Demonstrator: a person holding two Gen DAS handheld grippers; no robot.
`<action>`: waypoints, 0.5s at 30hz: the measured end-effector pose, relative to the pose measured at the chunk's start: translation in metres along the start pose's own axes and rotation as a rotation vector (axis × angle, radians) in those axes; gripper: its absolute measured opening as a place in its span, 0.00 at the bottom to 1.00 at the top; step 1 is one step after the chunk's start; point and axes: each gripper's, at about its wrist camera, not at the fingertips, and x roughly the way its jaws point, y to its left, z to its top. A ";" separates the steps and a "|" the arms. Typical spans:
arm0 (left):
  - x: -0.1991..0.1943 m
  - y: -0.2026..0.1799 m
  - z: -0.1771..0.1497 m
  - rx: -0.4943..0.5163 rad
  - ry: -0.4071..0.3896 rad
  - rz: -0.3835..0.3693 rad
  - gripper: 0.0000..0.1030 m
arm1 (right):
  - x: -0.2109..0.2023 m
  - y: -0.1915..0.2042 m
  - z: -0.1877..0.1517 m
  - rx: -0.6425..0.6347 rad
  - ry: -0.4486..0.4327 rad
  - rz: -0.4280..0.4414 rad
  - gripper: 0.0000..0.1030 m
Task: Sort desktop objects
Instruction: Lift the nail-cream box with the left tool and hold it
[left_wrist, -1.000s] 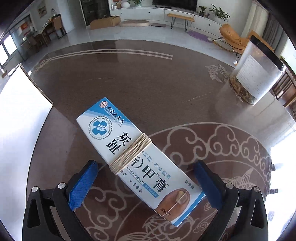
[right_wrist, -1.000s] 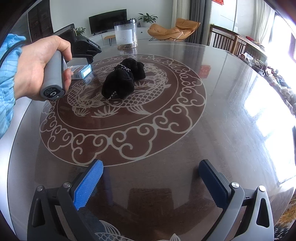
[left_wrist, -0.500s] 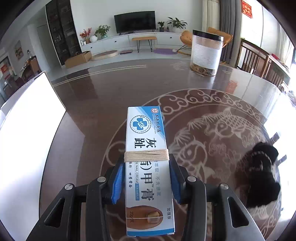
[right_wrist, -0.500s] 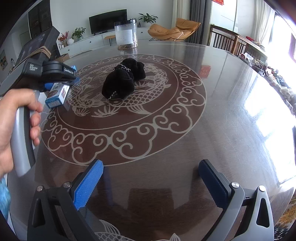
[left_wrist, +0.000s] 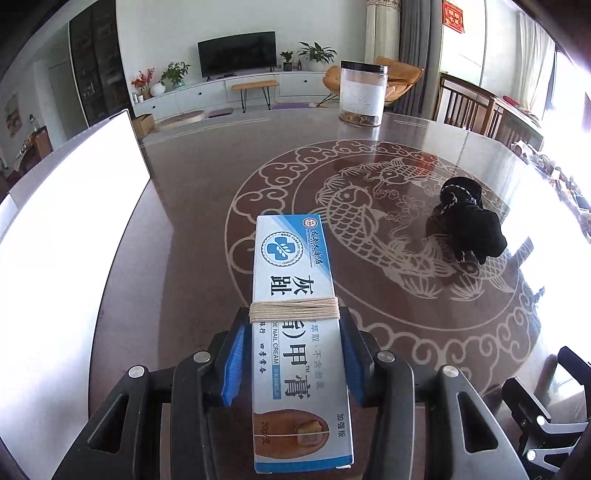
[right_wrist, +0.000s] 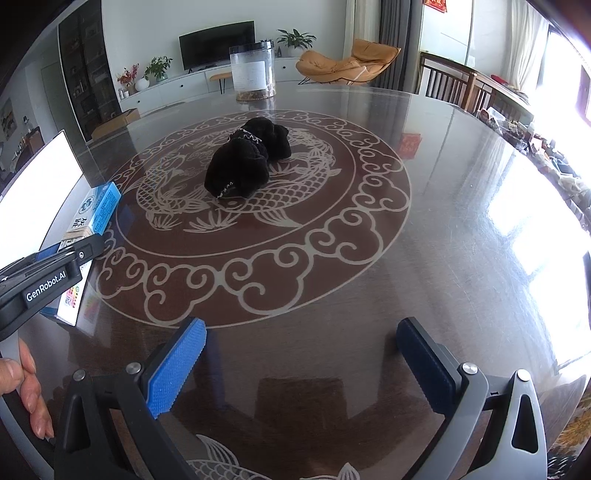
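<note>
My left gripper (left_wrist: 293, 325) is shut on a blue and white nail cream box (left_wrist: 295, 291) bound with tan string, held lengthwise above the brown table. The box also shows at the left of the right wrist view (right_wrist: 96, 210), with the left gripper's body (right_wrist: 48, 280) around it. A black cloth bundle (left_wrist: 467, 225) with a small chain lies on the fish pattern at the table's middle, right of the box; it also shows in the right wrist view (right_wrist: 247, 162). My right gripper (right_wrist: 299, 354) is open and empty over the near table edge.
A clear jar (left_wrist: 364, 92) with a black lid and white label stands at the table's far edge, also in the right wrist view (right_wrist: 254, 72). A white board (left_wrist: 62, 206) lies along the left side. Wooden chairs (left_wrist: 476, 110) stand at the far right.
The left gripper closed on the box, turned it straight and lifted it. It has drawn back toward the near left side of the table. The right gripper has not moved.
</note>
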 end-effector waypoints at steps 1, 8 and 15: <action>0.002 0.000 0.002 0.003 0.000 0.005 0.46 | 0.000 0.000 0.000 0.000 -0.001 0.000 1.00; 0.008 0.014 0.001 -0.094 0.034 0.033 0.87 | 0.000 0.000 0.000 0.000 -0.001 -0.001 1.00; 0.009 0.009 -0.005 -0.062 0.055 0.020 1.00 | 0.000 0.001 0.000 0.000 -0.001 -0.001 1.00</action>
